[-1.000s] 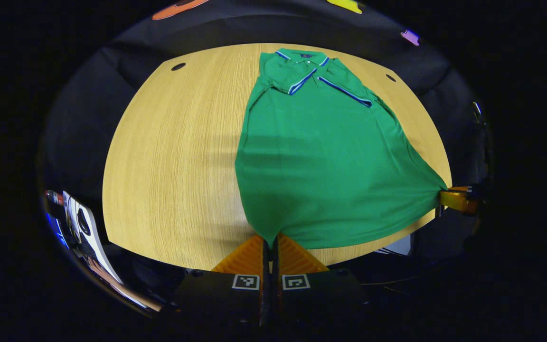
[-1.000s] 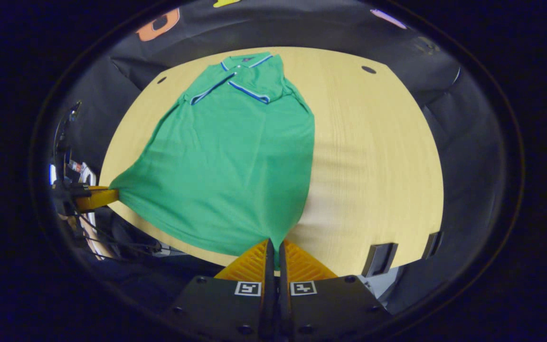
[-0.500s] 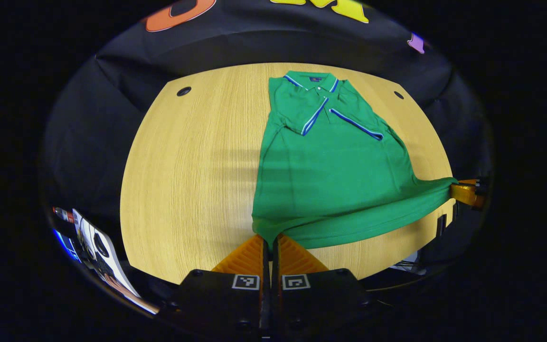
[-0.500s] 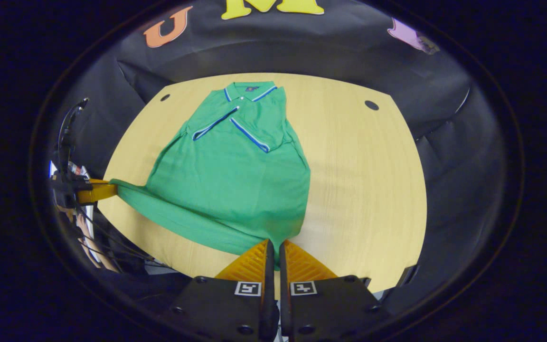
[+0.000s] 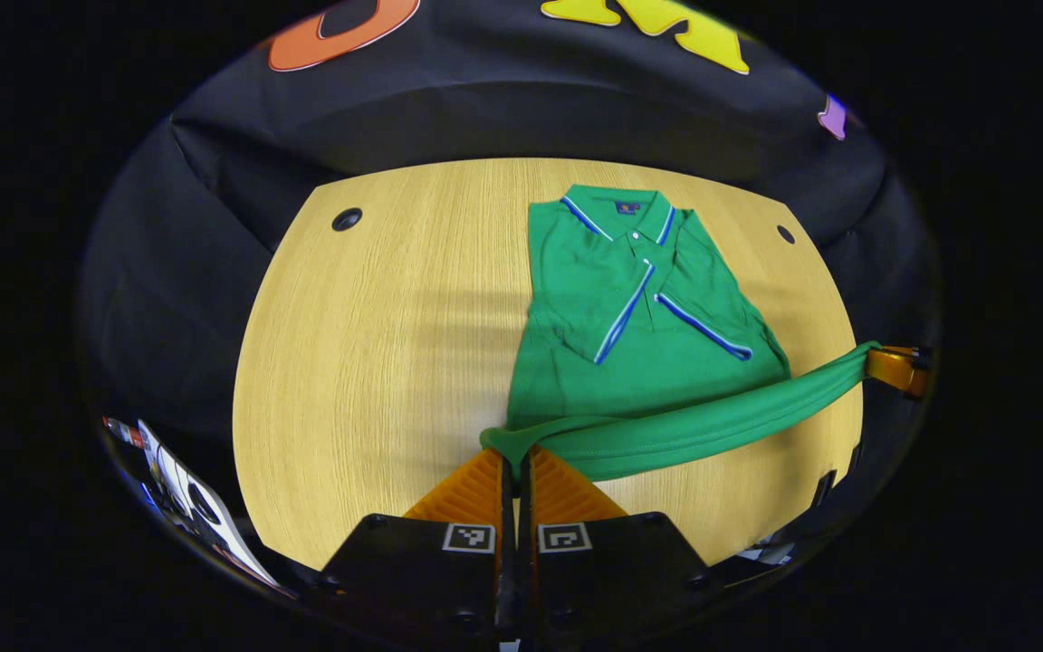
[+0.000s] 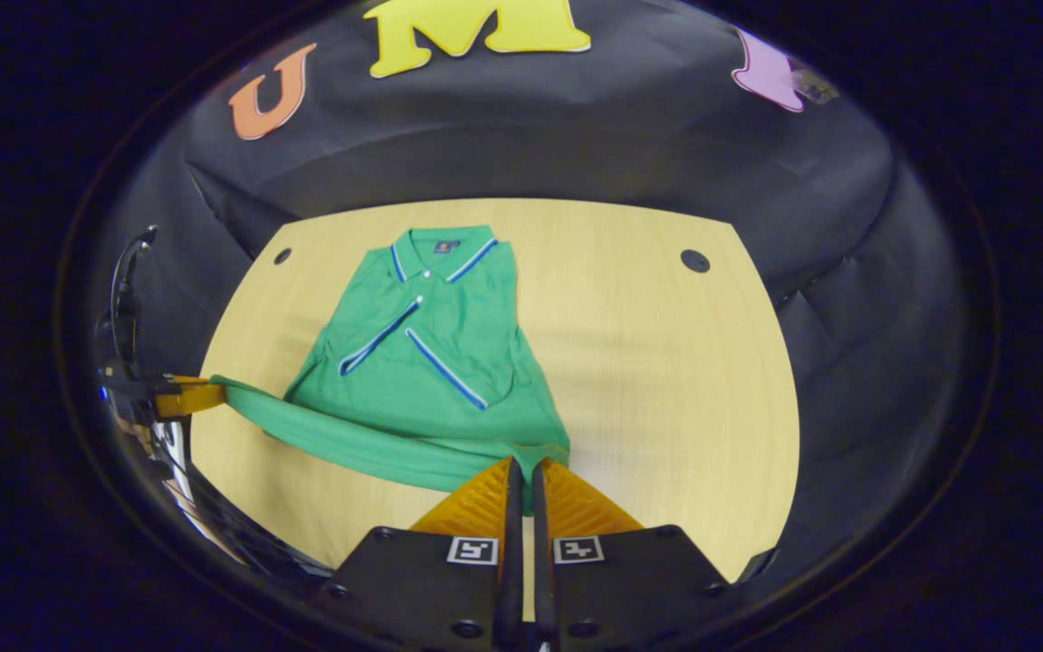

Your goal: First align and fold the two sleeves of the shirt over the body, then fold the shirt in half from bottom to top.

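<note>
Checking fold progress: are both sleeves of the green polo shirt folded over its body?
Yes, both blue-trimmed sleeves lie crossed on the green polo shirt.

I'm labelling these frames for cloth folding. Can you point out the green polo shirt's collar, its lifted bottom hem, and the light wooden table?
Green polo shirt collar (image 5: 617,210), left gripper view, on the collar's back band.
Lifted bottom hem (image 5: 703,427), left gripper view, mid-span of the raised edge.
Light wooden table (image 6: 666,362), right gripper view, bare top beside the shirt.

One shirt (image 5: 639,308) with two folded sleeves (image 5: 589,303) lies on one tabletop (image 5: 377,335) with two holes (image 5: 347,218); two grippers (image 5: 512,460) hold it.
</note>
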### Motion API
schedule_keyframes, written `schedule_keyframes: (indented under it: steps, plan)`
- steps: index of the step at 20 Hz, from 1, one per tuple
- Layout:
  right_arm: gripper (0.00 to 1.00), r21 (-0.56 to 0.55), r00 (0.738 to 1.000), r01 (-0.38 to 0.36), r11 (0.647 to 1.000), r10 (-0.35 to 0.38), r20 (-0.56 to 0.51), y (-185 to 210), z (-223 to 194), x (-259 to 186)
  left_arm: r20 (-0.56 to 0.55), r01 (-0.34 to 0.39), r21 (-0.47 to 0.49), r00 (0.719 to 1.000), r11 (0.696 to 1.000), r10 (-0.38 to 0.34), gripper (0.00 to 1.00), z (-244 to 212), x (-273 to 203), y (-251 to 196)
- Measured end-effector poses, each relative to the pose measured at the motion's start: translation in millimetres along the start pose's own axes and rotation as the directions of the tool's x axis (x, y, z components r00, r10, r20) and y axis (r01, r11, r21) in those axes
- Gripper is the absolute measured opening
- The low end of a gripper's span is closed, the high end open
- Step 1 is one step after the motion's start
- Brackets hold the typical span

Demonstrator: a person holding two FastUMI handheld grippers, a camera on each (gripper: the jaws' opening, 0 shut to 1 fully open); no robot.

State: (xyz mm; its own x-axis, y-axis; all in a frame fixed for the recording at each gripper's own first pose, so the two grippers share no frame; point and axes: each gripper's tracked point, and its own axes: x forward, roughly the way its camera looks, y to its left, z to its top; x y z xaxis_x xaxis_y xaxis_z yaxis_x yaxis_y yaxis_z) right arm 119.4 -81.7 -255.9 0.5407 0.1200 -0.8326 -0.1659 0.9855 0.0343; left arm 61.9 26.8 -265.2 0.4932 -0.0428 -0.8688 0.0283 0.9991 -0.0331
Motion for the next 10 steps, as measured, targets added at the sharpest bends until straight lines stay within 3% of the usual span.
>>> schedule_keyframes:
  steps: [6, 10]
  plan:
    - [0.11, -0.05, 0.999, 0.03, 0.998, -0.027, 0.048, -4.0, 66.2, 40.4, 0.051, -0.039, 0.027, 0.998, 0.999, 0.038, 0.03, 74.8, 30.6, 4.7]
    - [0.08, -0.059, 0.996, 0.04, 0.997, -0.035, 0.085, -6.0, 109.0, 80.2, 0.091, -0.071, 0.05, 0.994, 0.996, 0.066, 0.03, 123.5, 62.1, 11.3]
